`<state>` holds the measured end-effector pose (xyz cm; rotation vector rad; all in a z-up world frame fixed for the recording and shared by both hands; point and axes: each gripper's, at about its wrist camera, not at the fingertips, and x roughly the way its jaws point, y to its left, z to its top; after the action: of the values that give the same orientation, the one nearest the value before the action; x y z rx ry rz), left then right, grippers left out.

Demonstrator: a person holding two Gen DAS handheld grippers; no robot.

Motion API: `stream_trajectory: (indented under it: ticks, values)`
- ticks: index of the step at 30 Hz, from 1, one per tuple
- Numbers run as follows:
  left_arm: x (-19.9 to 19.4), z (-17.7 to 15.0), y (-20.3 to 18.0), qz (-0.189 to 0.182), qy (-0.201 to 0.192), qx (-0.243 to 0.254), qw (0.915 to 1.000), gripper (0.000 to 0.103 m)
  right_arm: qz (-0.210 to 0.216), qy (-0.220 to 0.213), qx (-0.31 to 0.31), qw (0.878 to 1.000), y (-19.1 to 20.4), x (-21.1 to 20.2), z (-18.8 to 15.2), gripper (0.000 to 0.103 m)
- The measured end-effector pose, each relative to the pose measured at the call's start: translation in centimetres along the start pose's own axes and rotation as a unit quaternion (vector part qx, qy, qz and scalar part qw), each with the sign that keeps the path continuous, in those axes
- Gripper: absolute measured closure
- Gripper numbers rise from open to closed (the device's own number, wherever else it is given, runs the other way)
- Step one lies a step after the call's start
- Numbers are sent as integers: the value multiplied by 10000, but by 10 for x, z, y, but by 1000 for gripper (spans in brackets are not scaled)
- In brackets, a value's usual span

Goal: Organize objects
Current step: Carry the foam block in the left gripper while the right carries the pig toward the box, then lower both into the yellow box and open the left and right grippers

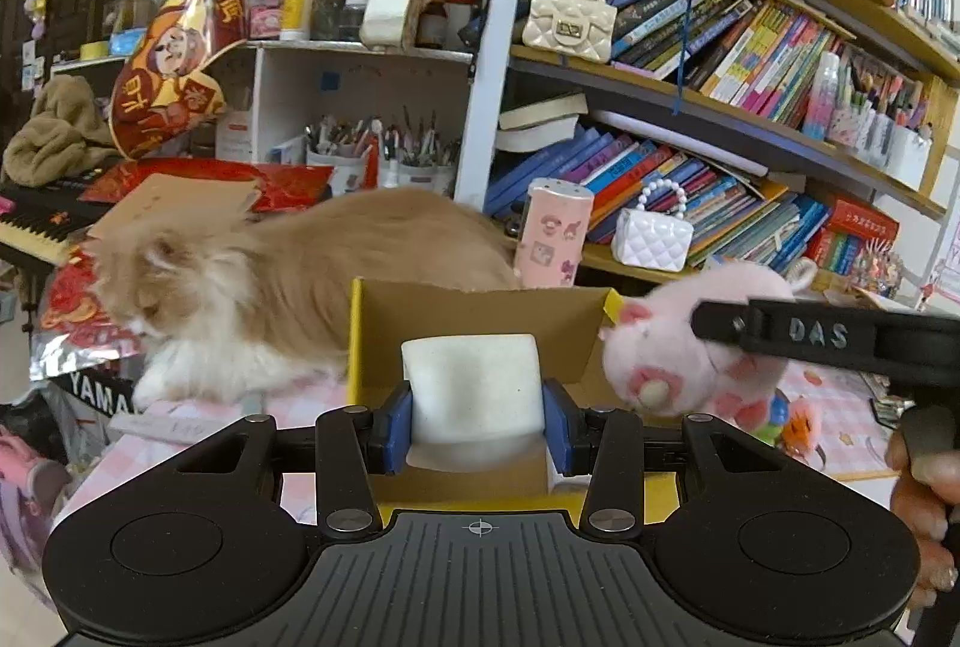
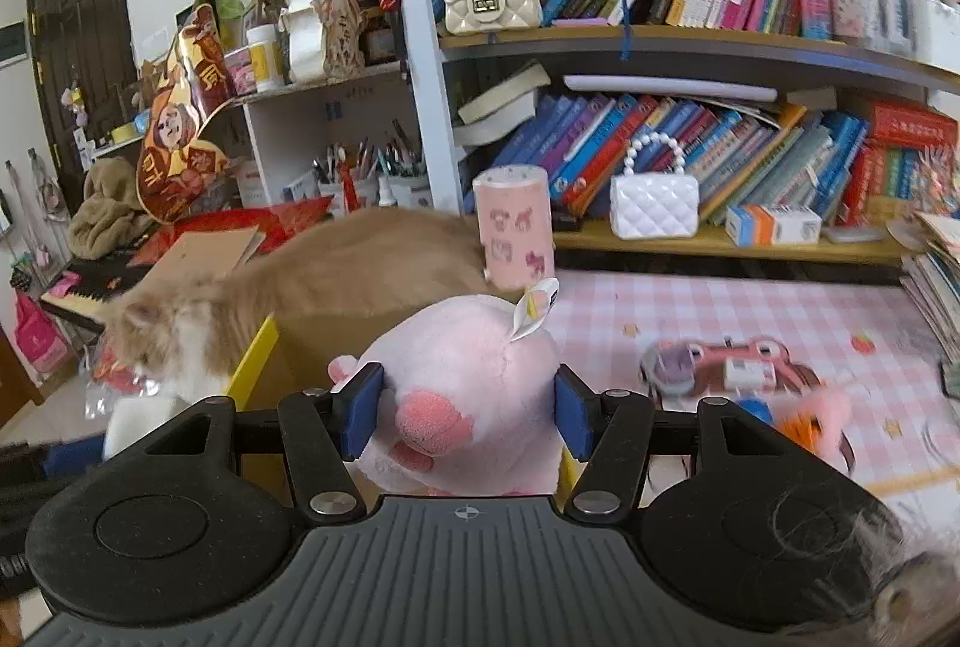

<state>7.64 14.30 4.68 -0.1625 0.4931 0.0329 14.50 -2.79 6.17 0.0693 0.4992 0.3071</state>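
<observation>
My left gripper [image 1: 478,428] is shut on a white foam block [image 1: 471,395] and holds it over the open cardboard box with yellow edges [image 1: 480,311]. My right gripper [image 2: 468,416] is shut on a pink plush toy [image 2: 468,383]; in the left wrist view the plush [image 1: 660,353] hangs at the box's right rim, held by the right gripper's black finger [image 1: 840,335]. The box edge [image 2: 258,353] shows left of the plush in the right wrist view.
An orange-and-white cat [image 1: 270,275] lies just behind and left of the box. A pink cylinder [image 2: 513,233], a pink toy car [image 2: 720,365] and small toys [image 2: 804,419] lie on the pink checked cloth [image 2: 720,311]. Bookshelves [image 2: 720,41] with two small handbags stand behind.
</observation>
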Motion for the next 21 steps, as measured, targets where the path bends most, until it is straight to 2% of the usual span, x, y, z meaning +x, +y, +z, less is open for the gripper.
stream_trajectory:
  ticks: [8,15,21]
  values:
    - [49,5,-13,139,307,135,9993,61,287,322,-113,9990,-10,65,21,47]
    - [81,-4,-15,381,641,152,9971,61,563,929,6,9941,-12,117,22,47]
    - [101,-9,-17,511,914,201,9943,61,947,1514,-363,9833,3,151,20,47]
